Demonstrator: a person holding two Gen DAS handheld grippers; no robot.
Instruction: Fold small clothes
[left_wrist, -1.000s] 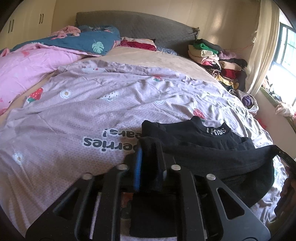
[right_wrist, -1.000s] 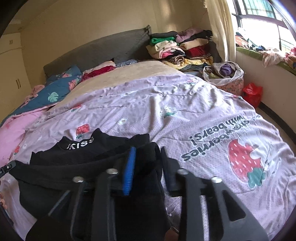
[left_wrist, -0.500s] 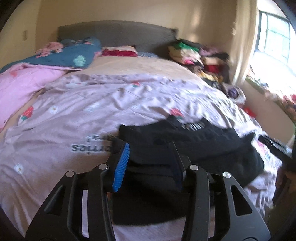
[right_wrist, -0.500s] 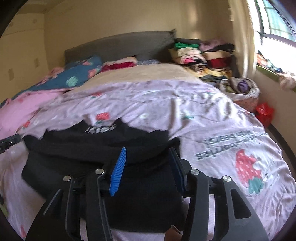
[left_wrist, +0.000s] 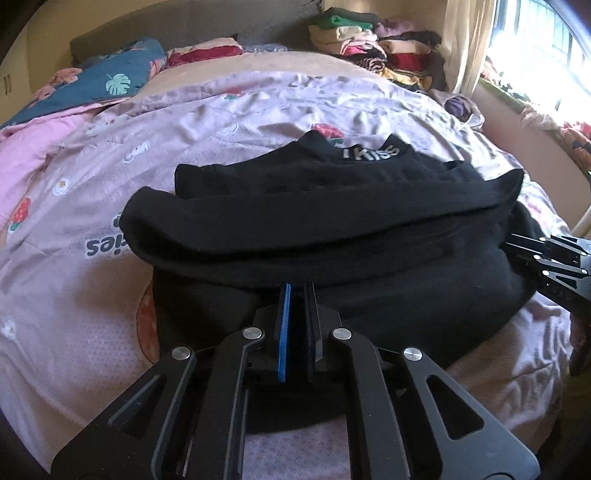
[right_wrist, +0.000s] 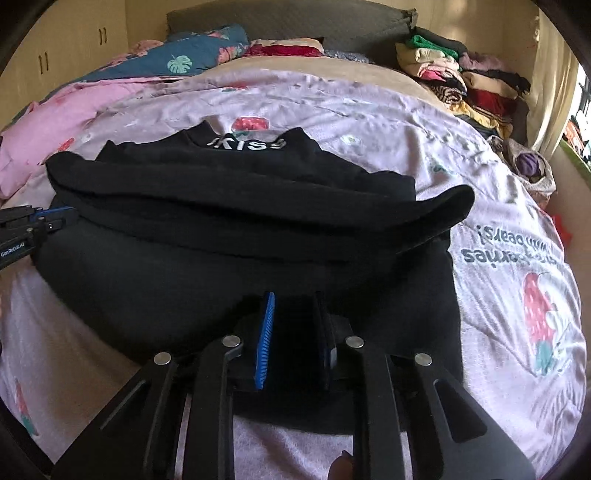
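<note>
A black top with white "KISS" lettering at the collar lies partly folded on the lilac strawberry-print duvet; it also shows in the right wrist view. My left gripper is over the garment's near hem, its jaws almost together, with nothing clearly between them. My right gripper is over the near hem too, its jaws a little apart with dark cloth behind them. Each gripper shows at the edge of the other's view: the right one, the left one.
A pile of folded clothes stands at the bed's far right by the curtain. A pink quilt and a teal leaf-print quilt lie at the far left. A grey headboard is behind. A cloth bag sits beside the bed.
Both grippers let go of the lifted sleeve fold, which now lies across the top. Both have moved back to the near hem, and the jaws have narrowed since half a second ago.
</note>
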